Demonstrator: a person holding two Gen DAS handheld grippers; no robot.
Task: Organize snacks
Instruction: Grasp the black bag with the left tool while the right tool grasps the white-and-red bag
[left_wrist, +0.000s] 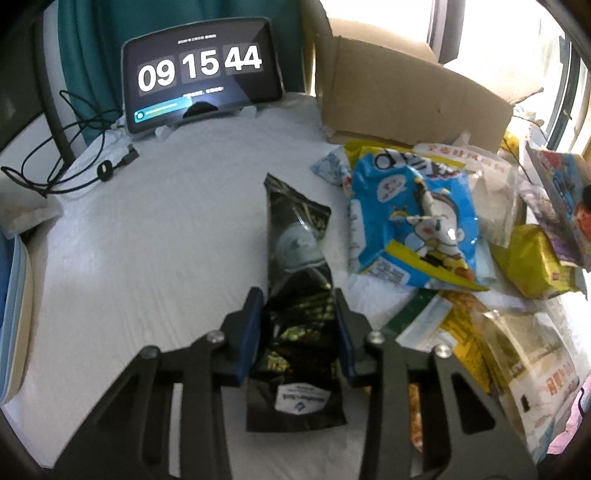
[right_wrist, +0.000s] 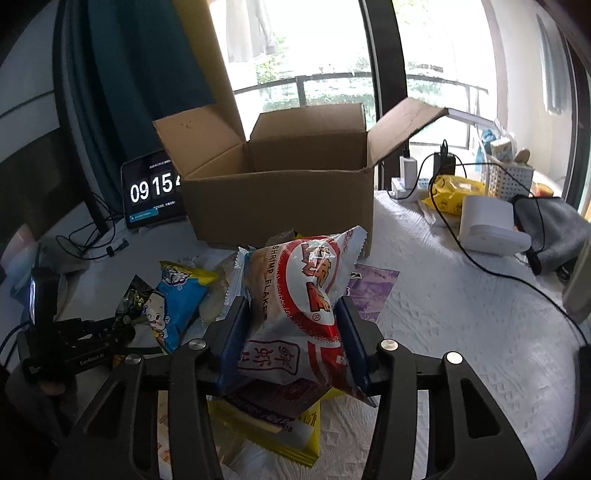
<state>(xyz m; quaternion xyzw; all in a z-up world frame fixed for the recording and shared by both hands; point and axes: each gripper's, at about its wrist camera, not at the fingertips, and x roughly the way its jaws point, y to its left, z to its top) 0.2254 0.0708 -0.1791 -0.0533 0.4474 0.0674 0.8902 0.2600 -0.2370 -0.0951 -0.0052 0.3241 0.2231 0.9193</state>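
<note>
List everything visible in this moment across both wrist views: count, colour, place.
black snack bag: 1, black-gold, between the left gripper's pads
shrimp flakes bag: 1, red-white, between the right gripper's pads
blue cartoon bag: 1, blue, in the pile
yellow packet: 1, yellow, pile's right edge
cardboard box: 1, brown, open, behind the pile
clock tablet: 1, black, left of the box
white cloth: 1, under everything
left gripper: 1, black, blue pads
right gripper: 1, same
</note>
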